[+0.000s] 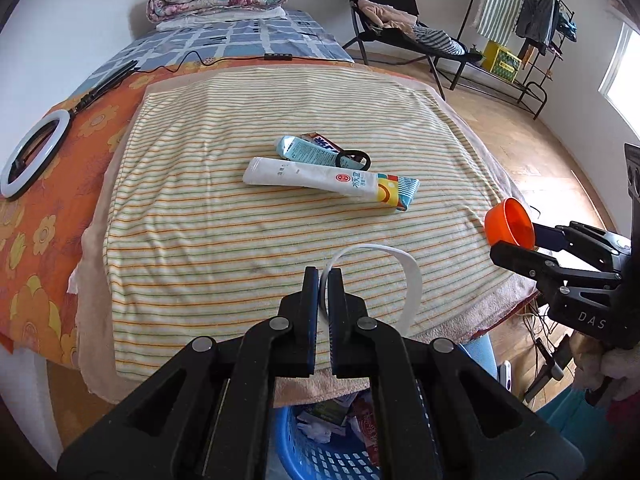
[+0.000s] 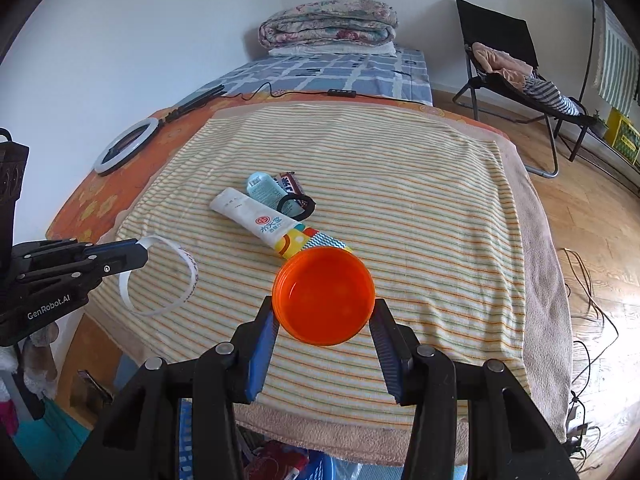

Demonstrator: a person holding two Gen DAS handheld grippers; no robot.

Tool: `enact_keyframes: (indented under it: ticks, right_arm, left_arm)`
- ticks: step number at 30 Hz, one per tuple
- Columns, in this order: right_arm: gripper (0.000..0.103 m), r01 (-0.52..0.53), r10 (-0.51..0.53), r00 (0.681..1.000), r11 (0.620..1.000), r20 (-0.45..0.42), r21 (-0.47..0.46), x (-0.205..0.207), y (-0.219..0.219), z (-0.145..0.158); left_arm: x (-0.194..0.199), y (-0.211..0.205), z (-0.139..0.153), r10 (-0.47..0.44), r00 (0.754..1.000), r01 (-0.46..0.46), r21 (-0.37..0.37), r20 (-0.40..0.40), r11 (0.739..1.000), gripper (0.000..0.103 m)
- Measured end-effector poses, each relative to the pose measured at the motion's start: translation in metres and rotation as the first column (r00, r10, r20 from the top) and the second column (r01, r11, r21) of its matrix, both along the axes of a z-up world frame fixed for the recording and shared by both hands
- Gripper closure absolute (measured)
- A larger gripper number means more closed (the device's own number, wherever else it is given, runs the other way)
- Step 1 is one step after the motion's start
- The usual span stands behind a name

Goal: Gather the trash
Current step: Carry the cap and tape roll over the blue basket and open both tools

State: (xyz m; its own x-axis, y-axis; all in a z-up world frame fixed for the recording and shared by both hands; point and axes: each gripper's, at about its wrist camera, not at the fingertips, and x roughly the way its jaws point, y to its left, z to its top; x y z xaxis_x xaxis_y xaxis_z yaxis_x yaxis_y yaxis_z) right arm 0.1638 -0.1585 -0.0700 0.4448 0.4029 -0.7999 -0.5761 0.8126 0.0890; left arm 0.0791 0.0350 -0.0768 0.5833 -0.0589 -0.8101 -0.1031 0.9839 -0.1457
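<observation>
At the far left of the bed, a white ring light on a black stalk [image 1: 34, 156] lay on the orange floral sheet [image 1: 48, 216], well apart from the work. The left gripper [image 1: 324, 274] was clenched on a loop of white plastic strip [image 1: 400, 264], its jaws nearly together with only the thin band between them, and the loop hung clear above the striped yellow towel [image 1: 240, 260]. Below it, at the near edge of the bed, the blue perforated plastic basket [image 1: 320, 456] stood on the floor, some rubbish already inside.

At mid-towel, three pieces remained uncollected: a white squeezed tube with a patterned end [image 2: 276, 226], a pale blue tube [image 2: 264, 190] touching it behind, and a black ring-shaped band [image 2: 298, 206] just beside both. A dark wrapper lay partly under the blue tube.

To the right, the right gripper [image 2: 324, 312] grasped a round orange plastic lid [image 2: 324, 296] by its rim, held above the towel's near half.

Risks, in my judgement: the lid was pinched only at its curved edge and could squirt out if the grip shifted. The springy strip could flick aside on release and miss the basket, which lay largely hidden beneath both tools.
</observation>
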Motion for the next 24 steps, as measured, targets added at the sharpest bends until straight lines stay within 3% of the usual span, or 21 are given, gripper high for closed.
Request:
enact_keyframes:
  ticks: [12, 24]
  right_arm:
    - [0.055, -0.036, 0.037, 0.998, 0.999, -0.042, 0.016, -0.078, -0.014, -0.015]
    - [0.055, -0.049, 0.049, 0.992, 0.999, -0.115, 0.0, -0.117, -0.017, -0.046]
  left_arm:
    - [-0.056, -0.019, -0.021, 0.001, 0.999, -0.001, -0.003, -0.033, 1.0, 0.101]
    - [-0.086, -0.026, -0.056, 0.031, 0.995, -0.034, -0.034, -0.096, 0.999, 0.101]
